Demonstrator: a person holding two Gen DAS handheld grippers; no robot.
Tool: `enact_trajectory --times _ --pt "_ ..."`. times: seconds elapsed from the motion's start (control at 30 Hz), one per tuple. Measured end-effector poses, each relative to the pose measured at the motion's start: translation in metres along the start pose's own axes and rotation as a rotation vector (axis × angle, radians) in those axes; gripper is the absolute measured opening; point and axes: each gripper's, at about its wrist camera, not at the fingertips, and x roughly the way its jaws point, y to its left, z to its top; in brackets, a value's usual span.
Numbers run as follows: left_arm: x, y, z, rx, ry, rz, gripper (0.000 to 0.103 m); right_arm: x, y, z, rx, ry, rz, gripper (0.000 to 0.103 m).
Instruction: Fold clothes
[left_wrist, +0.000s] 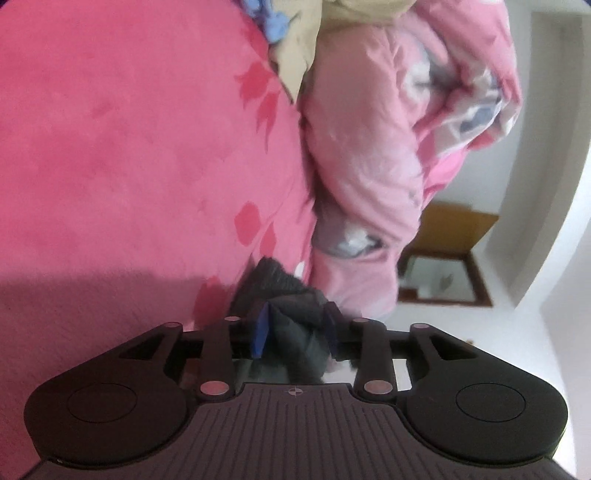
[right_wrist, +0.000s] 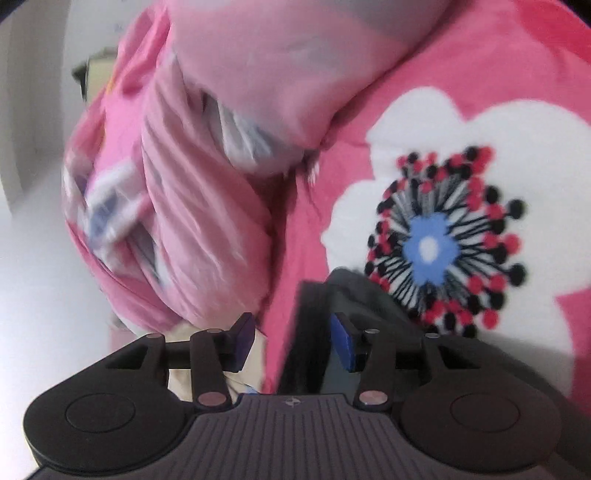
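Observation:
A dark grey garment (left_wrist: 280, 291) lies bunched on the pink bed cover (left_wrist: 129, 147) right in front of my left gripper (left_wrist: 295, 332). Its blue-padded jaws stand apart, with a fold of the dark cloth between them and not squeezed. In the right wrist view the same dark garment (right_wrist: 354, 295) lies on the pink cover beside a big white flower print (right_wrist: 480, 166). My right gripper (right_wrist: 293, 343) is open above its edge; the cloth sits near the right pad and the left pad is clear of it.
A rumpled pale pink quilt (left_wrist: 362, 147) (right_wrist: 207, 221) is heaped along the bed just beyond the dark garment. A beige garment (left_wrist: 306, 48) and a blue one (left_wrist: 275, 26) lie further off. A wooden-framed piece (left_wrist: 443, 258) stands by the white wall.

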Motion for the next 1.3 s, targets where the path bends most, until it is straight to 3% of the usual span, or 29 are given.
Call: enact_trajectory --times 0.23,0.33,0.4,0.53,0.63,0.73,0.87,1.03,1.1,1.17,1.2,1.23,1.3 --pt "-0.027 -0.022 -0.009 0.055 -0.074 -0.040 0.036 -0.097 0.015 -0.017 -0.069 -0.078 0.004 0.052" --pt "-0.044 -0.040 -0.018 0.112 -0.077 -0.001 0.039 -0.141 0.026 -0.028 -0.103 -0.097 -0.008 0.053" --pt "-0.050 -0.052 -0.030 0.190 -0.042 0.056 0.040 -0.166 0.033 -0.042 -0.120 -0.086 -0.034 0.055" --pt "-0.052 -0.067 -0.077 0.391 0.131 0.206 0.046 -0.200 0.031 -0.074 -0.103 -0.007 -0.110 0.061" --pt "-0.053 -0.057 -0.118 0.474 0.250 0.272 0.047 -0.202 0.011 -0.097 -0.054 0.056 -0.188 0.062" --pt "-0.053 -0.039 -0.144 0.463 0.305 0.282 0.049 -0.191 -0.019 -0.111 -0.005 0.091 -0.245 0.063" --pt "-0.047 -0.018 -0.154 0.411 0.265 0.301 0.061 -0.163 -0.049 -0.114 0.042 0.106 -0.269 0.062" --pt "-0.036 -0.008 -0.152 0.341 0.185 0.265 0.060 -0.139 -0.055 -0.103 0.035 0.067 -0.193 0.061" --pt "-0.031 -0.008 -0.150 0.333 0.162 0.251 0.054 -0.129 -0.059 -0.099 0.045 0.042 -0.165 0.059" --pt "-0.025 -0.004 -0.149 0.323 0.142 0.256 0.038 -0.120 -0.064 -0.096 0.058 0.017 -0.133 0.053" --pt "-0.023 -0.002 -0.150 0.317 0.135 0.257 0.031 -0.118 -0.066 -0.095 0.063 0.007 -0.124 0.047" --pt "-0.022 0.000 -0.150 0.314 0.124 0.260 0.011 -0.116 -0.068 -0.094 0.068 -0.001 -0.124 0.036" --pt "-0.018 0.004 -0.151 0.299 0.100 0.268 0.003 -0.114 -0.070 -0.094 0.076 -0.016 -0.137 0.021"
